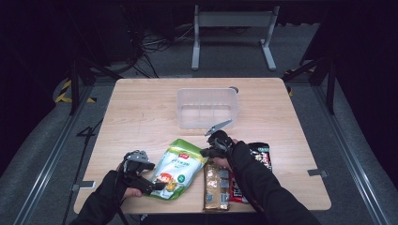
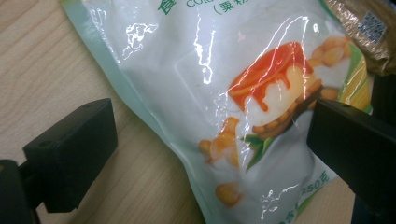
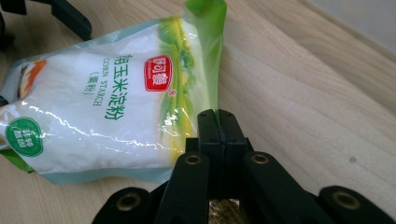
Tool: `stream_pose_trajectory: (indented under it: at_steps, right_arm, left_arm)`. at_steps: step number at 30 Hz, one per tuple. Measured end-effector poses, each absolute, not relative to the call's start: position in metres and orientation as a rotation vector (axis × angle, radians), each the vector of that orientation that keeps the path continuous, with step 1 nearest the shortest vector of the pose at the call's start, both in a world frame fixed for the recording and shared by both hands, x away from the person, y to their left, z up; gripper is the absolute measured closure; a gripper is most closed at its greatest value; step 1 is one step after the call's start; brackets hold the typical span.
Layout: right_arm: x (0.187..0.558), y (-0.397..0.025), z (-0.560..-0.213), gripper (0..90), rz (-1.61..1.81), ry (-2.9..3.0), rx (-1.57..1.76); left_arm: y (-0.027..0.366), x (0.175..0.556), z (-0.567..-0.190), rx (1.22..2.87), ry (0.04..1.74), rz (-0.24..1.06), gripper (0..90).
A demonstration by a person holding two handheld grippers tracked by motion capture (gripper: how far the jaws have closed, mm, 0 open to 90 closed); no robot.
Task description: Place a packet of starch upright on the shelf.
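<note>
The corn starch bag lies flat on the desk, near its front edge, between the two hands. The right tongs are pressed together on the bag's upper right corner, by the green top seal. The left tongs stand wide apart astride the bag's lower end, one jaw on bare wood, the other just over the printed face, gripping nothing yet.

The step in hand looks like a two-handed lift toward the clear bin behind. To do it well, bring the left tongs lower and close them on the bottom seam rather than the full belly, where the slick film would slide. Then raise both ends together so the powder does not slump to one side and pull the corner out of the right tongs.

The high view shows the bin, plus a gold pack and a dark red pack lying under the right forearm. The right gripper view shows the pinched corner closely, though whether film truly sits between the jaws is hard to confirm. The left gripper view shows how far apart its jaws are.
</note>
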State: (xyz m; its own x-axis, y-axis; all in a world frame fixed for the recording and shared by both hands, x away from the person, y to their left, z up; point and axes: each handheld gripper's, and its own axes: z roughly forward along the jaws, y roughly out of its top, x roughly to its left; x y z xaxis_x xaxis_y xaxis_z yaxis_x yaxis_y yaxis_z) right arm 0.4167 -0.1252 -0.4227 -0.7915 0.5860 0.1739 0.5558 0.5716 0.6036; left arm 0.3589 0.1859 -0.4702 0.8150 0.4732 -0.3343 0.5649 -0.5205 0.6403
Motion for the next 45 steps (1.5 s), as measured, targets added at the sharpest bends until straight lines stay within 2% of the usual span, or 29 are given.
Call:
stream_pose_trajectory:
  at_steps: [11, 15, 17, 25, 33, 35, 37, 43, 45]
  right_arm:
    - [0.412, -0.117, -0.384, 90.0, 1.142, 2.642, 0.838]
    - [0.409, -0.112, -0.371, 90.0, 1.189, 2.601, 0.764]
    - [0.408, -0.109, -0.365, 90.0, 1.203, 2.599, 0.737]
    - [0.408, -0.105, -0.359, 90.0, 1.19, 2.579, 0.687]
    - [0.408, -0.106, -0.358, 90.0, 1.203, 2.567, 0.681]
    - [0.408, -0.108, -0.358, 90.0, 1.214, 2.56, 0.679]
    - [0.408, -0.11, -0.358, 90.0, 1.212, 2.556, 0.68]
    - [0.408, -0.113, -0.361, 90.0, 1.212, 2.549, 0.691]
    - [0.405, -0.111, -0.36, 90.0, 1.213, 2.538, 0.688]
  left_arm:
    - [0.185, 0.38, -0.46, 2.113, 0.804, -0.149, 3.7]
    - [0.184, 0.388, -0.459, 2.087, 0.8, -0.181, 1.3]
    - [0.182, 0.391, -0.457, 2.065, 0.77, -0.205, 3.3]
    - [0.17, 0.398, -0.455, 2.076, 0.716, -0.251, 2.4]
    - [0.151, 0.411, -0.458, 2.087, 0.691, -0.355, 3.0]
    - [0.143, 0.412, -0.458, 2.076, 0.68, -0.387, 8.2]
    - [0.136, 0.414, -0.457, 2.117, 0.665, -0.367, 12.3]
    - [0.126, 0.415, -0.454, 2.163, 0.612, -0.344, 37.8]
    - [0.126, 0.415, -0.452, 2.158, 0.601, -0.32, 43.7]
